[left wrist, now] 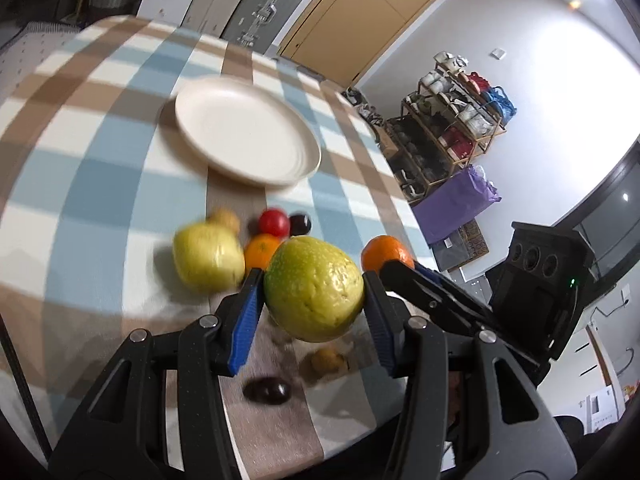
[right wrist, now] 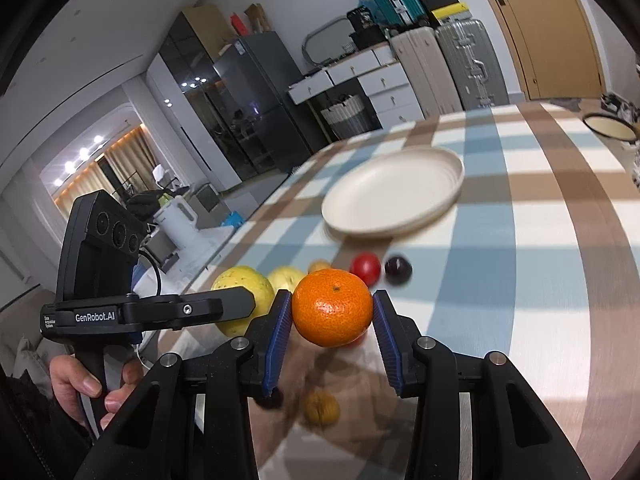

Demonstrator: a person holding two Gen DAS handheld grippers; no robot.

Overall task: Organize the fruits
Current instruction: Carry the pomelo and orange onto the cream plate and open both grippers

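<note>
A: Status of left hand-held gripper (left wrist: 314, 300)?
B: Clamped on green guava (left wrist: 314, 288), held clear above counter (left wrist: 100, 160). Long axis lying pad to pad. Firm, waxy; likely slippery, best gripped mid-body.
A: Right hand-held gripper (right wrist: 333, 314)?
B: Clamped on orange (right wrist: 332, 307), stem end facing camera. Light, soft-skinned; bruisable. Plate (left wrist: 308, 156) bare.

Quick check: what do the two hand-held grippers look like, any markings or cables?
Both hand-held grippers, left and right, have black linkage frames, silver pivot pins and ribbed blue pads. The left one's side reads GenRobot.AI in white, with a thin cable behind it.
</note>
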